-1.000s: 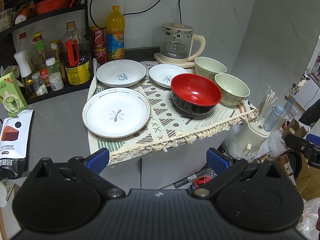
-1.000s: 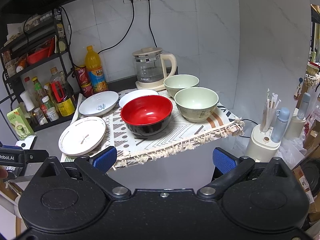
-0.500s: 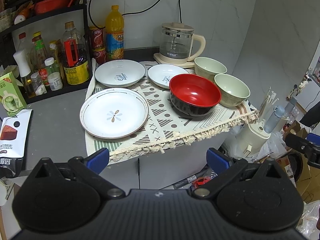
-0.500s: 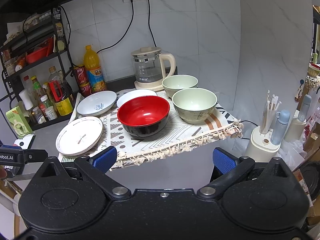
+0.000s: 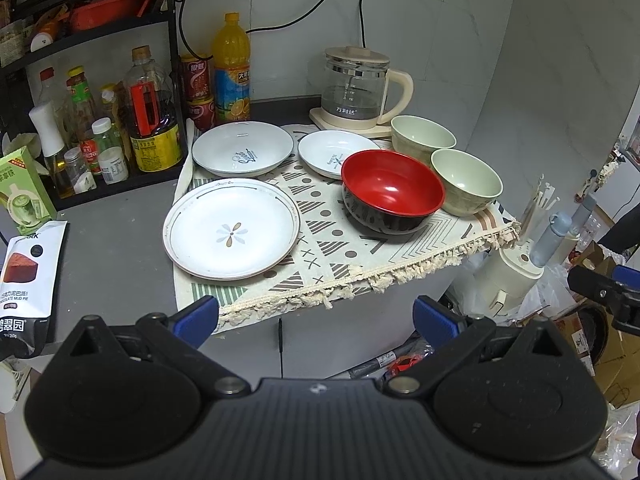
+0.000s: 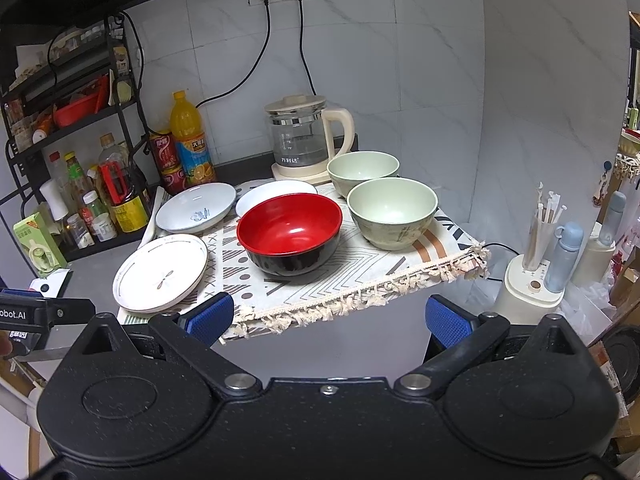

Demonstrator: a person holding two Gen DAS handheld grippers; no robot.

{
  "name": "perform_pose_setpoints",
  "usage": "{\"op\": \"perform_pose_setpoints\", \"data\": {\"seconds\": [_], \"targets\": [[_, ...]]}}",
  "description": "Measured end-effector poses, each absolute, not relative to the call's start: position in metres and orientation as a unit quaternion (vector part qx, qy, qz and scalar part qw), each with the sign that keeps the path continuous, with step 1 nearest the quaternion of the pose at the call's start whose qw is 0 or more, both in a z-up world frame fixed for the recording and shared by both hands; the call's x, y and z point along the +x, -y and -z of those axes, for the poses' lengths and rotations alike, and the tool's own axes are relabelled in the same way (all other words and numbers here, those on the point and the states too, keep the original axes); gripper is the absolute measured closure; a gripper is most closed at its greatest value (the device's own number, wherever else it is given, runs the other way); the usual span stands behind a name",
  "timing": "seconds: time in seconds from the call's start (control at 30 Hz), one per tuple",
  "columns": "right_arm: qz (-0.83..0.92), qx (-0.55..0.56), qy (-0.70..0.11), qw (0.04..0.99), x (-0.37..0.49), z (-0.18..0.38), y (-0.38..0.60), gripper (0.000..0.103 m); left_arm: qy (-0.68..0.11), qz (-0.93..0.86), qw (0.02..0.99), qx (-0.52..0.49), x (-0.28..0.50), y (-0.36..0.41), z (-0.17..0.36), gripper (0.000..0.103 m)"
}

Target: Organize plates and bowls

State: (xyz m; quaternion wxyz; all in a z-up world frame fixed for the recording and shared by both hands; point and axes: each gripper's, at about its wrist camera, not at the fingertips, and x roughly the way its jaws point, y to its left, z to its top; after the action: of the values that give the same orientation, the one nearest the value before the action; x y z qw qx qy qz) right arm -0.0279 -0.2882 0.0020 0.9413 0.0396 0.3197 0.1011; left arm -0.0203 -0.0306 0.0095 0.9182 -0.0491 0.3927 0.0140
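A: Left wrist view?
B: The left gripper (image 5: 316, 316) is spread wide, holding nothing, short of the fringed mat (image 5: 360, 256). On the mat: flower-pattern plate (image 5: 231, 229), red bowl (image 5: 392, 194) (nothing inside).

A: Right wrist view?
B: The right gripper (image 6: 328, 318) is equally wide, gripping nothing. Two green bowls (image 6: 391, 212), both hollow, sit touching beside the red bowl, before the glass kettle (image 6: 304, 140).

Dim, cool indoor light falls from above, frames sharp at centre, fisheye-bent with dark corners, mild glare inside the red bowl (image 5: 394, 188).
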Motion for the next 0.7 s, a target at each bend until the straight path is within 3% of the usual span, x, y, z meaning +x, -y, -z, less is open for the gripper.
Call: {"op": "perform_pose_setpoints", "data": {"seconds": [0.7], "targets": [[-0.093,0.047,-0.345,0.933,0.01,0.012,0.293,0.0,-0.408,-0.01,0.911,-0.052,0.031,0.034,0.004,0.001]]}}
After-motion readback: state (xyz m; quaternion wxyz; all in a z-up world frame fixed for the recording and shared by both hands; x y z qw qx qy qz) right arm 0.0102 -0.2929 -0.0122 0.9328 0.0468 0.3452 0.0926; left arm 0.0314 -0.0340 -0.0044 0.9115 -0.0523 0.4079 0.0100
